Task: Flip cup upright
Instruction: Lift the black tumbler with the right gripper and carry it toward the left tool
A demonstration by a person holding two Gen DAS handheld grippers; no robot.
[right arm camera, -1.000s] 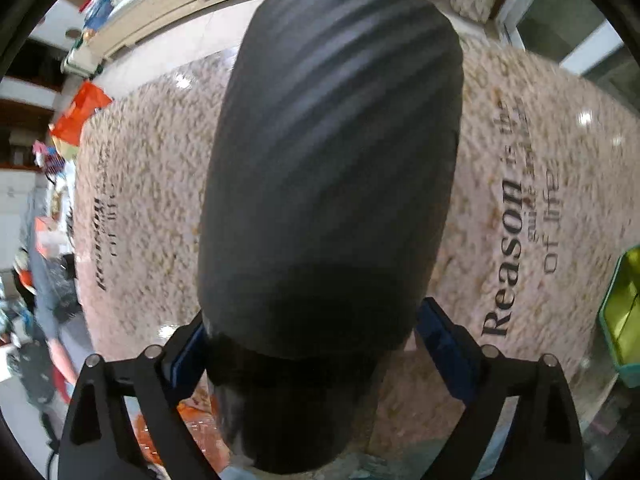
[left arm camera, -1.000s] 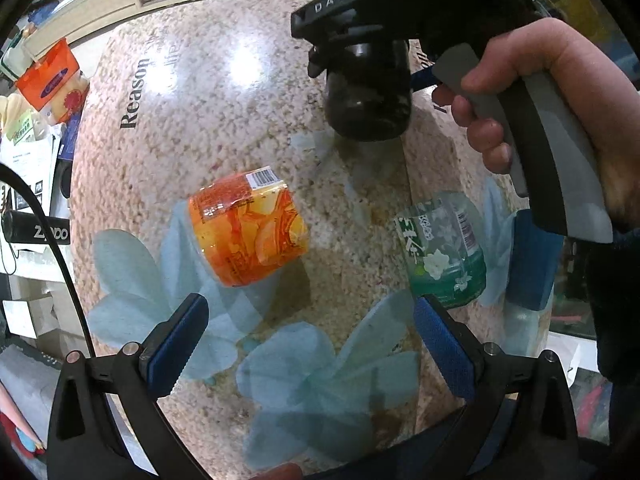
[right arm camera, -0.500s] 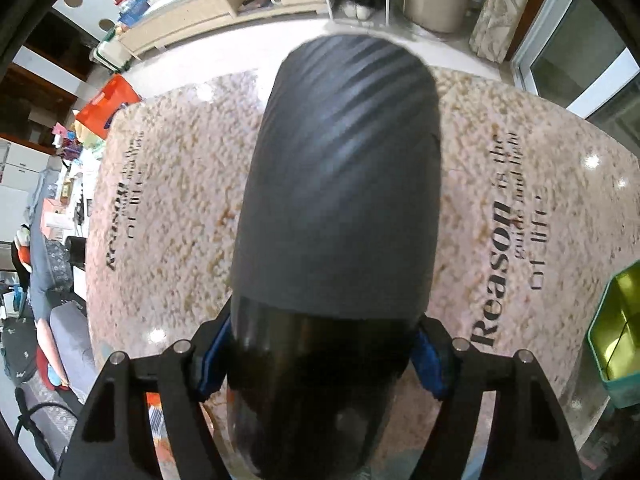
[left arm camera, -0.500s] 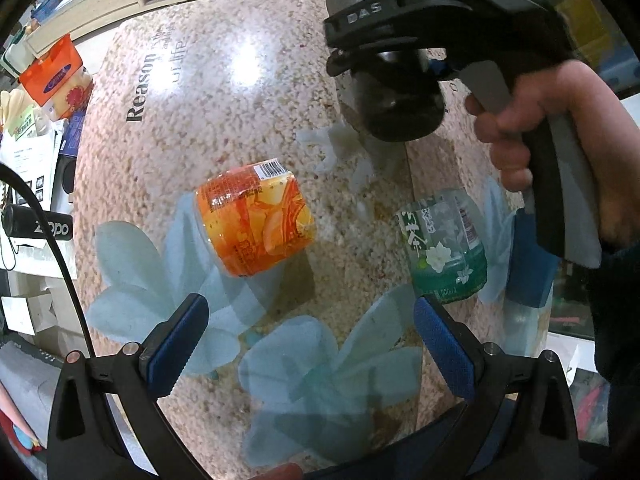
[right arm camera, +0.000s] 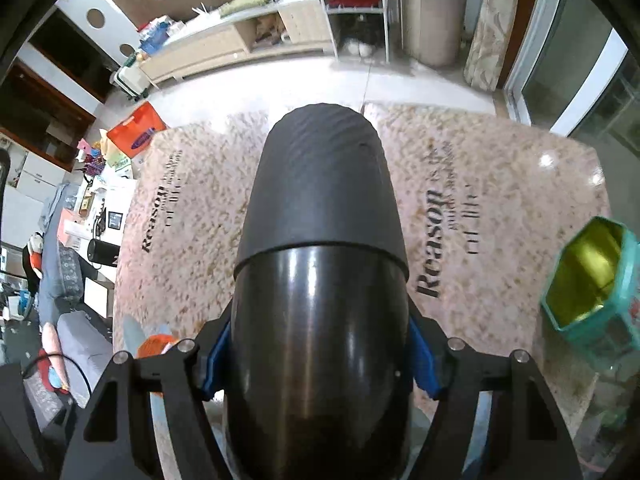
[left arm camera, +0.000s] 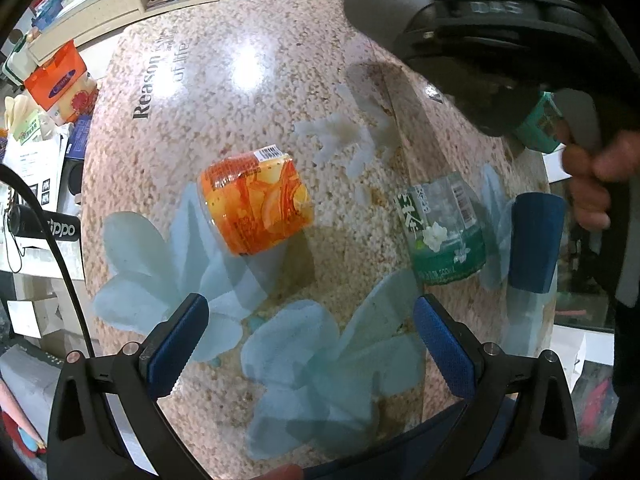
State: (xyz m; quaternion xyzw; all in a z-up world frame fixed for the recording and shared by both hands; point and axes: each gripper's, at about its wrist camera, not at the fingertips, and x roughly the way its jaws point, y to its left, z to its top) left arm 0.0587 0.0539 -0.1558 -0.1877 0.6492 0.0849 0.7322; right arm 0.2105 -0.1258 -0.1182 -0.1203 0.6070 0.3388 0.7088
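Right gripper (right arm camera: 320, 360) clamps the black cup (right arm camera: 320, 248) at its glossy end, lifted off the table (right arm camera: 500, 200), pointing away, presumably mid-rotation. Left gripper (left arm camera: 312, 344) hangs wide open, empty, clear of orange bottle (left arm camera: 256, 208) and green bottle (left arm camera: 440, 228).

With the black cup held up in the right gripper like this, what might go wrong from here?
1. The right gripper clamps the glossy part of the black cup; it may slip during rotation.
2. The cup hangs above the table, so a slip means a drop.
3. The teal tin sits near the right; a swing might knock it.
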